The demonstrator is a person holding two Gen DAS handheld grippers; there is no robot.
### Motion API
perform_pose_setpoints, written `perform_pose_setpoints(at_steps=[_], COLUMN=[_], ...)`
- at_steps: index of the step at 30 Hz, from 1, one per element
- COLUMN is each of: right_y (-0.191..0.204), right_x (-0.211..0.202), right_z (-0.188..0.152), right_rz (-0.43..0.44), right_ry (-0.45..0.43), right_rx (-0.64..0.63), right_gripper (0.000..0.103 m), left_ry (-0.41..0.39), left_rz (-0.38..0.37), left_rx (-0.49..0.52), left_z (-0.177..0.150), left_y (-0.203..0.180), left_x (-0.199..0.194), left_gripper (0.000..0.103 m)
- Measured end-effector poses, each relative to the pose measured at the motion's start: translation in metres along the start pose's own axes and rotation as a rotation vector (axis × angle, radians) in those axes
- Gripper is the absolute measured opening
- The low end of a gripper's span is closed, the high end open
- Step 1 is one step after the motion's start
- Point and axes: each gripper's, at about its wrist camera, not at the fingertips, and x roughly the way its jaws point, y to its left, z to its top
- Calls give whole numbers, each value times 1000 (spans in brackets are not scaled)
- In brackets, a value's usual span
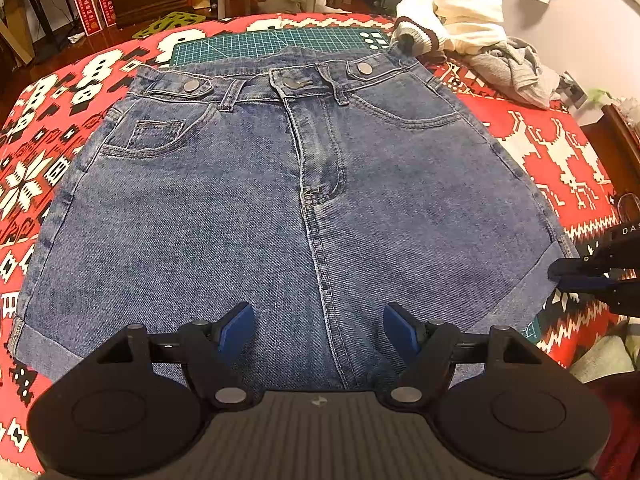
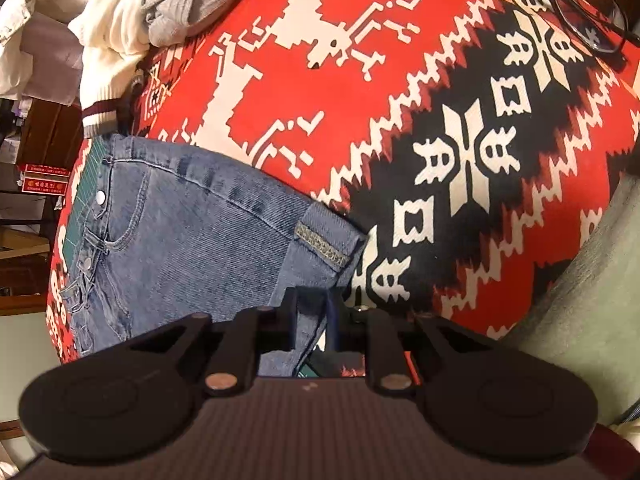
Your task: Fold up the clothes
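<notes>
A pair of blue denim shorts [image 1: 280,200] lies flat, front side up, on a red, white and black patterned blanket [image 1: 560,152] that covers the worktop, waistband toward 12 o'clock and cuffed leg openings toward 6 o'clock in the left wrist view. Under the waistband a green cutting mat [image 1: 256,42] shows at 12 o'clock. The left gripper [image 1: 319,328] hovers over the crotch seam at 6 o'clock, its jaws released and spread wide, the blue pads [image 1: 236,330] apart with nothing between them. The right gripper [image 1: 560,274] comes in from 3 o'clock at the rolled cuff [image 1: 532,280] of the shorts' leg; in the right wrist view the right gripper [image 2: 313,320] has its jaws drawn close together on the edge of that cuff [image 2: 328,236], clenched on the denim. At 1 o'clock in the left wrist view a cream knit sweater [image 1: 460,12] with dark red trim touches the waistband's corner, and a grey garment [image 1: 516,68] lies crumpled just beside it. A pair of eyeglasses [image 2: 588,12] rests on the blanket at 1 o'clock in the right wrist view, well apart from the shorts.
</notes>
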Motion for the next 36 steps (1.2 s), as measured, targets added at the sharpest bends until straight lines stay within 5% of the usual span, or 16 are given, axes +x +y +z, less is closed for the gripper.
perform_pose_setpoints(at_steps=[8,14,25,32,36], right_y=[-3,5,-6,7,3], right_x=[-7,2,-6,-4,-10], right_z=[-2,-6,-1,-4,-5], right_rz=[81,47,51,-31,21], right_ry=[-6,35,-35,-67,-66], right_rx=[17,-17,59,-16,-9], right_gripper=[21,25,24,8,6], left_ry=[2,4,4,3,4], left_rz=[2,2,2,5,7], left_rx=[4,3,5,11,11], left_z=[0,0,-1,-1,-1], left_y=[-1,-1,-1,-2,-3], left_x=[1,1,1,1,1], left_gripper=[71,71,71,71,71])
